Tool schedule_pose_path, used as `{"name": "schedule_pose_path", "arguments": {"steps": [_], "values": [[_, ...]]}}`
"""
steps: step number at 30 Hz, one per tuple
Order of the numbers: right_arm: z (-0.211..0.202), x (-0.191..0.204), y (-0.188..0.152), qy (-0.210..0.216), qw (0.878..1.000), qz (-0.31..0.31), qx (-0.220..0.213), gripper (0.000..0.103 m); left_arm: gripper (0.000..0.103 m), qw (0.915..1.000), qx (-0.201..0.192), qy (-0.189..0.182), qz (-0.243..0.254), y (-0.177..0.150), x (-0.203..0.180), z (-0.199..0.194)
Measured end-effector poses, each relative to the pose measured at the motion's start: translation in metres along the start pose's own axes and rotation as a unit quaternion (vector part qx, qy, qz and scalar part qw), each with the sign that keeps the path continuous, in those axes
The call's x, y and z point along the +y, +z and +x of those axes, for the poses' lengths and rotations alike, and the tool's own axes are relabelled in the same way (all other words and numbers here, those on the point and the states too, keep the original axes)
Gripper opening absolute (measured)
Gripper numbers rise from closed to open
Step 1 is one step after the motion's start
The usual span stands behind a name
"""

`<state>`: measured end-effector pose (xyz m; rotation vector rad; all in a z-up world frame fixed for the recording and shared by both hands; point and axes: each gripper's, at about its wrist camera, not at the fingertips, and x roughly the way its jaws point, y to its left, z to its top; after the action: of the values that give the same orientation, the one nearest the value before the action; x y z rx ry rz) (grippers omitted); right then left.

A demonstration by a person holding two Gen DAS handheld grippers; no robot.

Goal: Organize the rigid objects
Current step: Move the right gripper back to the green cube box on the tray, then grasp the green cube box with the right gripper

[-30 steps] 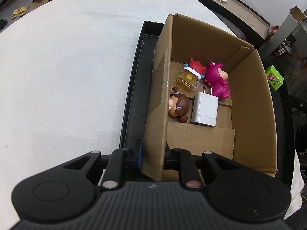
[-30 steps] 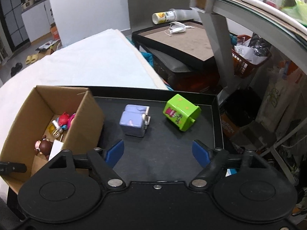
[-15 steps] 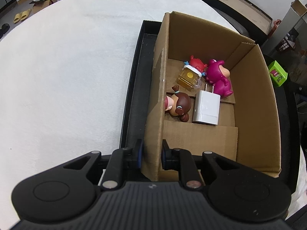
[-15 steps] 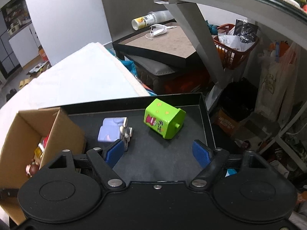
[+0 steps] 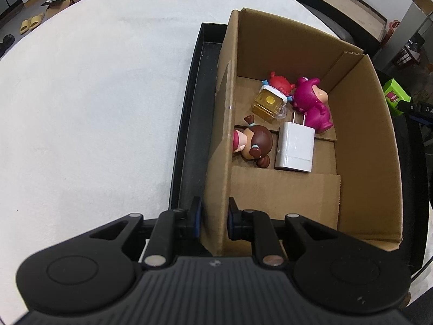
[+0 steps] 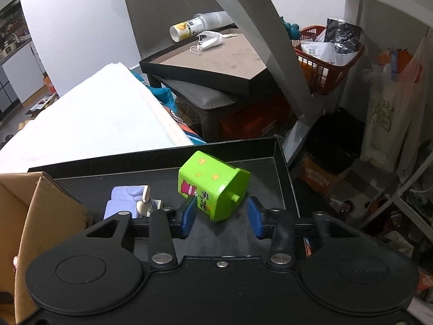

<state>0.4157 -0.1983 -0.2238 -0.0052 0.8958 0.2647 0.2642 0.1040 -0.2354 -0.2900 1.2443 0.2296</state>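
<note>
Lilac toy (image 6: 130, 203) half hidden behind right gripper (image 6: 221, 215)

Right wrist view. I see my right gripper (image 6: 220, 218) with its blue pads (image 6: 187, 218) spread apart, one on either side of the green toy block (image 6: 213, 185); whether they touch it I cannot tell. The block lies tilted on the black tray (image 6: 281, 178). Left of it sits a lavender toy (image 6: 127, 203), beside the cardboard box (image 6: 40, 216).
</note>
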Motion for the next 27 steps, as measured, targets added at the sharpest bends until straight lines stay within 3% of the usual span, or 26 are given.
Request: {"name": "schedule_pose_path", "arguments": {"steps": [6,14,17,20,23,27], "values": [[0.0,-0.001,0.0,-0.022,1.0,0.002,-0.005,0.019,0.017,1.0,0.0,0.003,0.002,0.0,-0.001,0.002],[-0.001,-0.011,0.0,-0.036,0.999,0.018,0.001,0.01,0.017,1.0,-0.001,0.001,0.002,-0.001,0.0,0.002],[-0.004,-0.007,0.0,-0.031,0.999,0.019,0.004,0.018,0.017,1.0,0.0,0.001,0.001,-0.001,0.001,0.003],[-0.009,0.002,0.001,-0.034,0.999,0.0,-0.011,0.054,0.017,1.0,0.0,0.0,0.001,-0.001,0.001,0.003],[-0.009,0.011,0.001,-0.018,1.0,-0.014,-0.016,0.056,0.017,1.0,0.0,-0.002,-0.001,-0.001,0.002,0.003],[-0.003,0.019,0.0,-0.015,0.999,-0.033,-0.015,0.066,0.017,1.0,0.001,-0.002,0.0,0.0,0.002,0.003]]}}
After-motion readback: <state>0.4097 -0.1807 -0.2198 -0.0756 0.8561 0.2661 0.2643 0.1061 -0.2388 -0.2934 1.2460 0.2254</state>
